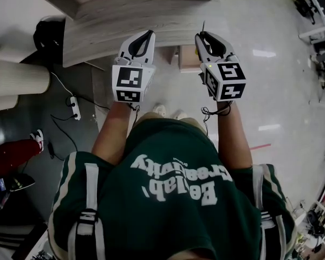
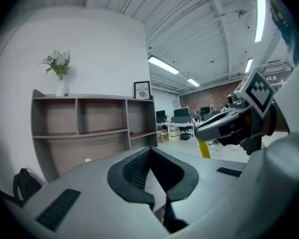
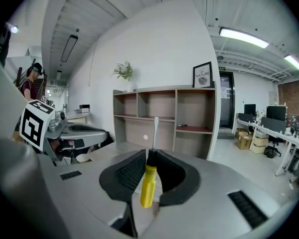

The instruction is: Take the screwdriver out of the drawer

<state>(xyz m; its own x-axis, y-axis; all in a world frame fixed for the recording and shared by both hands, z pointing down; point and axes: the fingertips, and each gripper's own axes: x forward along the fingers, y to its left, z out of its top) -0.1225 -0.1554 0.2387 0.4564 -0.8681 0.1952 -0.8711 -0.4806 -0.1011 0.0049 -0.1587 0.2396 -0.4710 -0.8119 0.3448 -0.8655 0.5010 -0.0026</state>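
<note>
My right gripper [image 3: 150,153] is shut on a screwdriver [image 3: 148,183] with a yellow handle. Its black collar sits between the pads and its thin metal shaft [image 3: 155,131] points forward past the tips. In the head view the right gripper [image 1: 203,35] is held up in front of the person, with the shaft [image 1: 203,26] sticking out beyond it. Beside it, the left gripper [image 1: 146,34] is at the same height, and its jaws [image 2: 149,151] are closed tip to tip on nothing. No drawer is clearly visible; a pale box shape [image 1: 187,58] shows under the wooden top.
A grey wooden shelf unit [image 3: 164,118] stands ahead, also seen from above [image 1: 114,20], with a plant [image 2: 59,66] and a framed picture [image 2: 142,89] on top. On the floor are a power strip [image 1: 74,107] with cables and a black bag [image 1: 49,34]. Office desks stand far right.
</note>
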